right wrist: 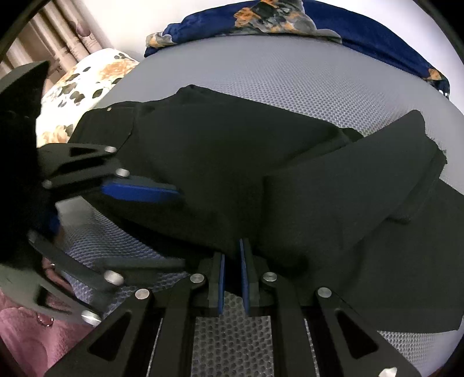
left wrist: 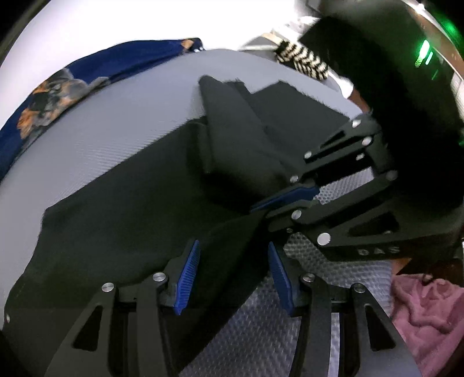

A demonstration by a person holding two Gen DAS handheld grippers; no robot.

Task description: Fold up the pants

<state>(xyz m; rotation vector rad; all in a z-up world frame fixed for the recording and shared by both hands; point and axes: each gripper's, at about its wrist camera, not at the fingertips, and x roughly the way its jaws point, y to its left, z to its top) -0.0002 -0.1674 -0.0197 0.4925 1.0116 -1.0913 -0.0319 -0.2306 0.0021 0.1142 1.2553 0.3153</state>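
Note:
Black pants (left wrist: pixel 139 185) lie on a grey mesh mat (left wrist: pixel 95 121), with one leg folded back over the other (left wrist: pixel 240 130). In the right wrist view the pants (right wrist: pixel 232 162) spread across the middle, waistband at the left. My left gripper (left wrist: pixel 232 261) is open, its blue pads on either side of the pants' near edge. My right gripper (right wrist: pixel 232 255) is nearly closed on the near edge of the pants cloth. It also shows in the left wrist view (left wrist: pixel 278 200), pinching the fabric. The left gripper appears at the left of the right wrist view (right wrist: pixel 116 214), jaws apart.
A blue patterned blanket (right wrist: pixel 319 26) lies beyond the mat. A floral pillow (right wrist: pixel 87 84) sits at far left. A pink cloth (left wrist: pixel 426 313) lies at the near right. A striped cloth (left wrist: pixel 301 58) and dark equipment with green lights (left wrist: pixel 423 55) stand at the far right.

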